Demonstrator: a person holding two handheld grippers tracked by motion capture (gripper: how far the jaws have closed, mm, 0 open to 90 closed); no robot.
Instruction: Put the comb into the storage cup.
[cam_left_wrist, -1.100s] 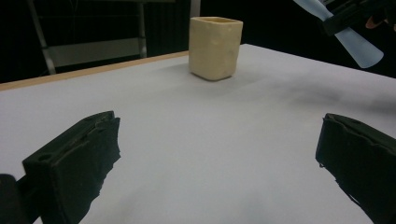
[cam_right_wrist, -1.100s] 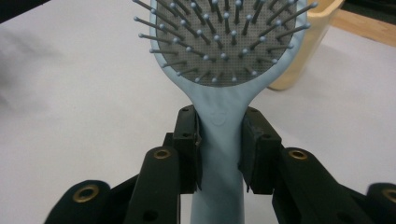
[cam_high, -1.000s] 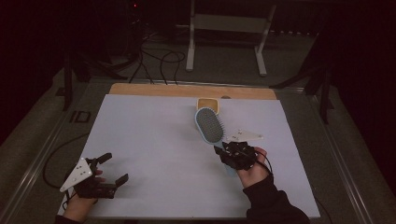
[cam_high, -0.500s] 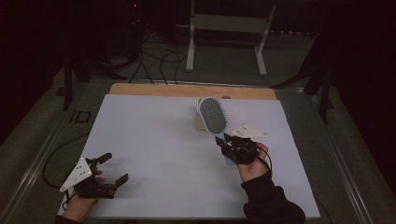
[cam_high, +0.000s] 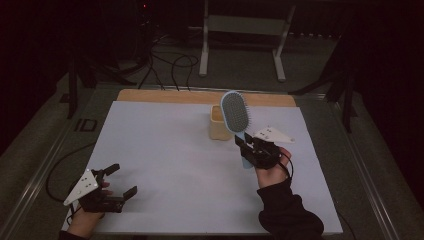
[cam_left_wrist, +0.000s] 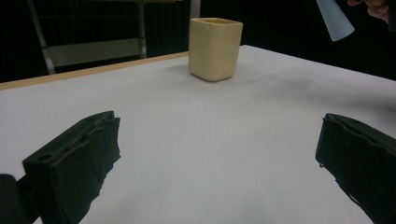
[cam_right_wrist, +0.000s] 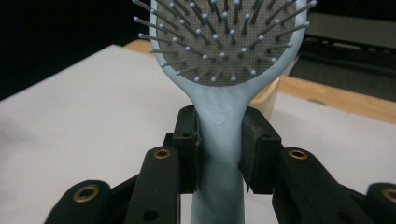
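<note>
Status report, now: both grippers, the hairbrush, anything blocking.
Right gripper clamped on hairbrush handle, head up. Left gripper open, low over the table. Cream cup just behind brush; nothing blocking.

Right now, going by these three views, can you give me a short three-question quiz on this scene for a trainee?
1. True or false: the right gripper is shut on the handle of the hairbrush.
2. Which way does the brush head point? A) up, bristles toward the person B) down into the cup C) flat on the table
3. How do the left gripper jaws stand, and is anything between them?

Key
1. True.
2. A.
3. Wide apart, with nothing between them; the gripper rests low on the white table, with the cream cup farther off.
</note>
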